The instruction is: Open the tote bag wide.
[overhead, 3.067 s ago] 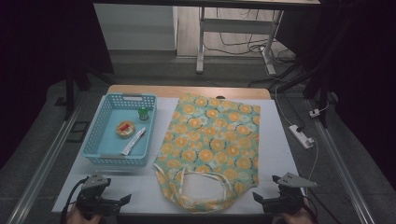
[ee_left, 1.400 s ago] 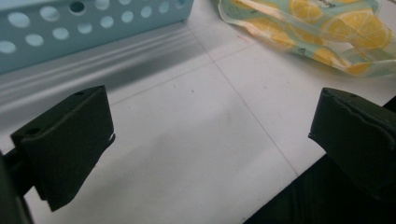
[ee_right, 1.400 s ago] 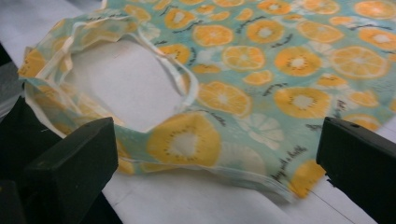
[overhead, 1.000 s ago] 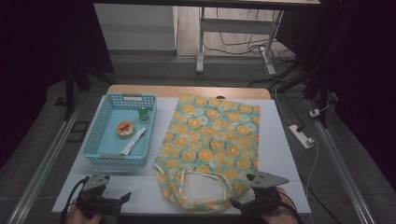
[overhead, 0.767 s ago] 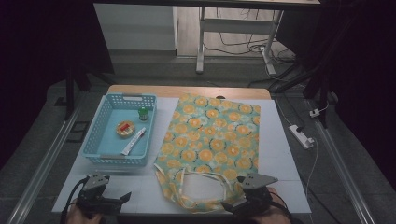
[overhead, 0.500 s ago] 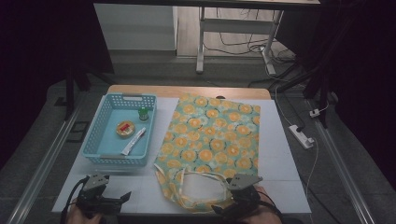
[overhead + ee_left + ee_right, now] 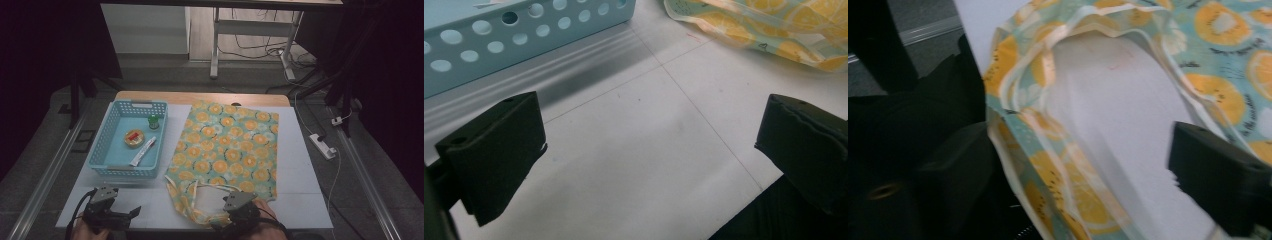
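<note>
Now the right gripper (image 7: 227, 220) sits at the near edge of the table (image 7: 310, 200), over the handles of the fabric bag (image 7: 227, 150). About 3 seconds ago it rested off the bag's right near corner, and 1 second ago it was part-way across; since then it has slid leftward along the table edge onto the bag's mouth. Its jaws have just been closing a little. In the right gripper view the loop of the bag's handle (image 7: 1048, 125) lies between them, with the left jaw against the fabric and the right jaw clear of it, so the gripper is released, not clenched on the cloth.

The left gripper (image 7: 127, 215) is where it was in every earlier frame, at the near left corner of the table. In the left gripper view its 2 jaws stand wide apart over bare white table with nothing between them.

The bag lies flat in the middle of the table, its handles toward the person, unmoved. The blue basket (image 7: 100, 155) stands just beside it on the left, unchanged, holding a small green-capped bottle (image 7: 153, 121), a round container (image 7: 133, 138) and a white tube (image 7: 143, 151).
</note>
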`<state>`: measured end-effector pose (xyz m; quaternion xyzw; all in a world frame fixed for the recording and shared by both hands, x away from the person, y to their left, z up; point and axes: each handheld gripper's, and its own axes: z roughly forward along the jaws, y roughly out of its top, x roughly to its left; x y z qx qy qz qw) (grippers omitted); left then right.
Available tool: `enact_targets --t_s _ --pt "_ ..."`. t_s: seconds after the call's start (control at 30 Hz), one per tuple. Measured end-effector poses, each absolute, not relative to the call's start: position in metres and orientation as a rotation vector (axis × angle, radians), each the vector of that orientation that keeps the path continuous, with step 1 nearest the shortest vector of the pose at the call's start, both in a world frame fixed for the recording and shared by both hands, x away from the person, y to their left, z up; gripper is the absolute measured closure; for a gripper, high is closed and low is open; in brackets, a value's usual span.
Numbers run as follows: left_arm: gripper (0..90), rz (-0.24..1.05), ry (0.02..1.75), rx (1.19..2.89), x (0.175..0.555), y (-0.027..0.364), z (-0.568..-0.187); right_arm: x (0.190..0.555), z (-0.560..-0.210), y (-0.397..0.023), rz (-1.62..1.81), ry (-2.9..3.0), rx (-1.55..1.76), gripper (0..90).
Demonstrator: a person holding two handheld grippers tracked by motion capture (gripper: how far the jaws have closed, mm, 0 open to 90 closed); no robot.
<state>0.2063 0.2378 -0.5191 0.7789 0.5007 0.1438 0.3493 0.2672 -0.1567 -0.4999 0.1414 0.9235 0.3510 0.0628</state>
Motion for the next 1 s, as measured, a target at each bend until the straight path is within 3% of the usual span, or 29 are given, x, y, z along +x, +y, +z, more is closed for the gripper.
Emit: enact_targets --t_s 0.1,0.23,0.33,1.0 --pt "0.0 0.371 1.296 2.021 0.206 0.237 -0.519 0.269 -0.500 -0.157 1.037 2.831 0.403 39.3" --pt "0.0 0.368 1.295 2.025 0.207 0.237 -0.519 0.273 -0.500 -0.159 1.025 2.895 0.386 73.7" --pt "0.0 0.365 1.294 2.025 0.207 0.237 -0.519 0.276 -0.498 -0.162 1.033 2.915 0.381 89.4" --pt "0.0 0.349 1.306 2.008 0.207 0.240 -0.520 0.326 -0.464 -0.174 1.198 2.763 0.488 90.0"
